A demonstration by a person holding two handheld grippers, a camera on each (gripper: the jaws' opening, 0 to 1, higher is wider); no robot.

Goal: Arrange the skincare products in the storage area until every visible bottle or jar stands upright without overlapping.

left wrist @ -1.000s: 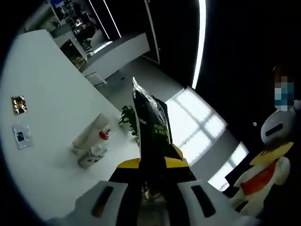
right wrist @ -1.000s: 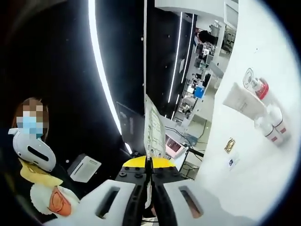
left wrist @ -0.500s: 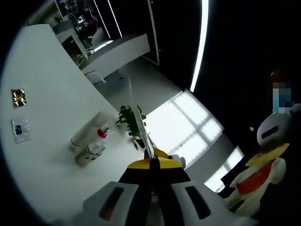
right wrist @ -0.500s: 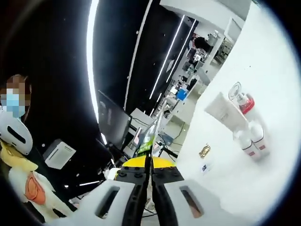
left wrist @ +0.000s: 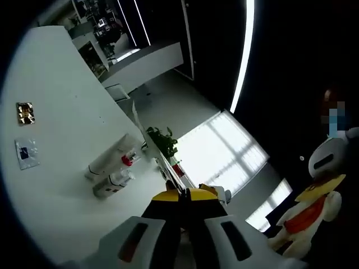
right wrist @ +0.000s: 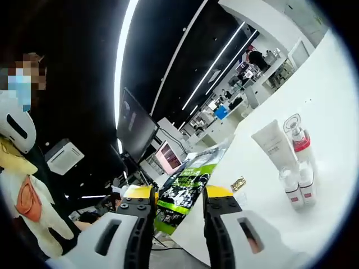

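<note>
Left hand-held gripper (left wrist: 182, 195): jaws together, clamped on the edge of a thin sachet (left wrist: 160, 159) seen edge-on, running up toward 11 o'clock from the tips.

Right hand-held gripper (right wrist: 178, 197): jaws apart; the black-and-green sachet (right wrist: 185, 190) lies flat-face between them. I cannot tell whether either jaw touches it, so the left grip appears to carry it.

Skincare group sits on the white surface (left wrist: 50, 106). In the right gripper view: white tube (right wrist: 271, 147), red-collared pump bottle (right wrist: 299, 139) and two small bottles (right wrist: 298, 188), at about 2 o'clock from the tips, well apart from them. In the left gripper view the same cluster (left wrist: 112, 171) lies at 10 o'clock.

Key relation: the sachet's long axis points toward the group, and the cluster lies beyond its far end. Neither hand looks clearly nearer.
</note>
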